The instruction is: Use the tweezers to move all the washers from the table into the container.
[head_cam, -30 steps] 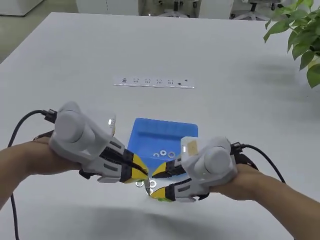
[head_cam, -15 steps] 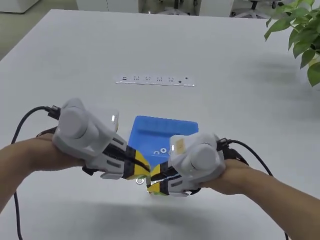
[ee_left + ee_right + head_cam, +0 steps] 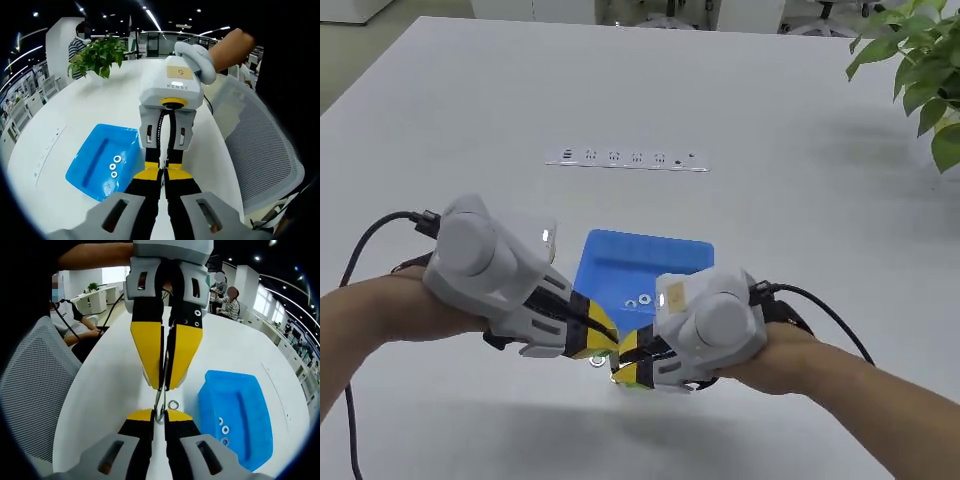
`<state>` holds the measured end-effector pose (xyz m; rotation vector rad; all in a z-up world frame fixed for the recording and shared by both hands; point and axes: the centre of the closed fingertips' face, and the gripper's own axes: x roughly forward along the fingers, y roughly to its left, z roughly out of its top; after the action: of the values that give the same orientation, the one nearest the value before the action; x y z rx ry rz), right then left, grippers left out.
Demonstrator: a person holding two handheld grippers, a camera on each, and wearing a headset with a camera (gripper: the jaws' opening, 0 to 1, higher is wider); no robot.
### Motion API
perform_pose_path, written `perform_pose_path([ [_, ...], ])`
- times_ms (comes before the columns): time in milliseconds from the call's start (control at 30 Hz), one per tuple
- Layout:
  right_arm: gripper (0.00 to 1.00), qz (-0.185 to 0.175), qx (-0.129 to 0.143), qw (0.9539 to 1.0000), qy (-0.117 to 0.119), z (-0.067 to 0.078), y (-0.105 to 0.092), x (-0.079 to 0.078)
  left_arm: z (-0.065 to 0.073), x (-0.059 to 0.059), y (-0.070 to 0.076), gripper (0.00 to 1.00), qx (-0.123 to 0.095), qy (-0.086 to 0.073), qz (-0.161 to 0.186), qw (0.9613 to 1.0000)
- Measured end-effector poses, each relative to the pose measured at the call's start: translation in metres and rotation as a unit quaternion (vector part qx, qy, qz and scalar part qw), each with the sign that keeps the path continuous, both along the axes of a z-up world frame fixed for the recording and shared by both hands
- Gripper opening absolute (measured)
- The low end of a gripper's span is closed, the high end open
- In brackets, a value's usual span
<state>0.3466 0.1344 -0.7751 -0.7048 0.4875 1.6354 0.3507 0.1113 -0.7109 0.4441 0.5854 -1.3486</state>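
The thin metal tweezers (image 3: 161, 399) run between the two grippers, which meet tip to tip just in front of the blue tray (image 3: 650, 260). My left gripper (image 3: 605, 340) is shut on the tweezers, and its yellow jaws come down from the top of the right gripper view (image 3: 165, 382). My right gripper (image 3: 160, 416) is shut on the tweezers' other end. One washer (image 3: 173, 404) lies on the table beside the tips, also seen from above as a washer (image 3: 597, 361). Three washers (image 3: 115, 166) rest inside the tray (image 3: 95, 165).
A white power strip (image 3: 627, 160) lies flat on the table beyond the tray. A potted plant (image 3: 920, 70) stands at the far right. A mesh chair (image 3: 255, 145) is at the table's near edge. Cables trail from both grippers.
The right gripper has moved left to meet the left gripper's tips, and its jaws have narrowed onto the tweezers. The left gripper has stayed about where it was.
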Motion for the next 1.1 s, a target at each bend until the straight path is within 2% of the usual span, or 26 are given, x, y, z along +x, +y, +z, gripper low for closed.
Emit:
perform_pose_path([
  [200,0.08,-0.009,0.005,0.9999,0.005,0.0004,-0.0006,-0.0004,-0.0005,-0.0012,0.0001,0.07,0.0,0.0,0.0,1.0],
  [233,0.08,-0.014,0.004,0.9998,0.011,0.0004,-0.0007,-0.0001,-0.0007,-0.001,0.0,0.07,0.0,-0.002,0.0,1.0],
  [267,0.09,-0.027,-0.002,0.9992,0.031,0.0,-0.0015,-0.0005,-0.0007,-0.0009,-0.0002,0.07,0.0,-0.002,0.0,1.0],
  [367,0.1,-0.016,-0.006,0.9998,0.013,-0.0001,-0.0004,0.0011,-0.001,0.0008,-0.0004,0.07,0.002,-0.005,0.002,1.0],
  [600,0.14,-0.019,-0.005,0.9997,0.017,-0.0006,0.0012,-0.0014,-0.0017,0.0019,0.0011,0.07,0.005,-0.007,0.006,0.9999],
  [967,0.09,-0.019,-0.001,0.9998,0.006,-0.0001,0.0049,-0.001,-0.0016,0.0001,-0.0004,0.07,0.005,-0.004,0.006,1.0],
  [1100,0.08,-0.021,0.001,0.9997,0.009,0.0001,0.0048,-0.0011,-0.0014,-0.0013,-0.001,0.07,0.004,0.0,0.007,1.0],
])
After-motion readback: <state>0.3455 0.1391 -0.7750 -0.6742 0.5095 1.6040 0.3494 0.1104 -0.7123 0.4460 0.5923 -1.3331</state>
